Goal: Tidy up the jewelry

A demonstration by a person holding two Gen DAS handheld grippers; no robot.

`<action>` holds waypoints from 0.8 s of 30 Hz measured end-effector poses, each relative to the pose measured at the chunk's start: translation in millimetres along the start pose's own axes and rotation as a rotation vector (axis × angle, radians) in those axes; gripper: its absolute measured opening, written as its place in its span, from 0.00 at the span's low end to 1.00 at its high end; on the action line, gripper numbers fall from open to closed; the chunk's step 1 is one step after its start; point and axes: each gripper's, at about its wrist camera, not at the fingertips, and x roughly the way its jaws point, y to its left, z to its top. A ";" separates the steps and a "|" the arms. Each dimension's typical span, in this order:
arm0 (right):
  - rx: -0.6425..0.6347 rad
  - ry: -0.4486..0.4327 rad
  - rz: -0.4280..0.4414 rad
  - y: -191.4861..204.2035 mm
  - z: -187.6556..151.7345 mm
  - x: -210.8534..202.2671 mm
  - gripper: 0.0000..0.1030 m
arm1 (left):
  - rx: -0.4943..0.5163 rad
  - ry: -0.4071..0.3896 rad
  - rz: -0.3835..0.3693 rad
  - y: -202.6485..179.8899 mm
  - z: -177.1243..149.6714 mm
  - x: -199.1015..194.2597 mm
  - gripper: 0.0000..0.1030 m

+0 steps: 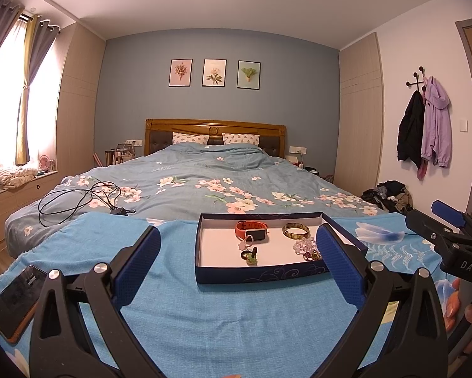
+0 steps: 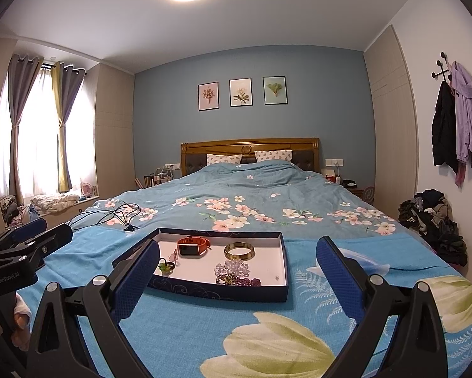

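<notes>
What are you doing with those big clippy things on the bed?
A person holds a two-finger gripper in each hand, sorting jewelry. The left gripper and the right gripper are both open and hold nothing. They point at a shallow blue box on a blue towel at the foot of the bed. In it lie an orange smartwatch, a greenish bangle, a beaded bracelet and a few small pieces. A phone lies on the towel to the left.
</notes>
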 end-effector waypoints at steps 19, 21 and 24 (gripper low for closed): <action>0.002 -0.002 0.002 -0.5 0.1 0.0 0.93 | -0.004 0.006 -0.002 -0.4 -1.0 1.4 0.94; 0.000 0.000 0.000 0.4 0.4 0.4 0.93 | -0.007 0.007 -0.002 -0.5 -2.1 1.8 0.94; -0.001 0.001 0.002 1.7 0.7 1.3 0.93 | -0.007 0.007 -0.002 -1.2 -2.5 1.2 0.94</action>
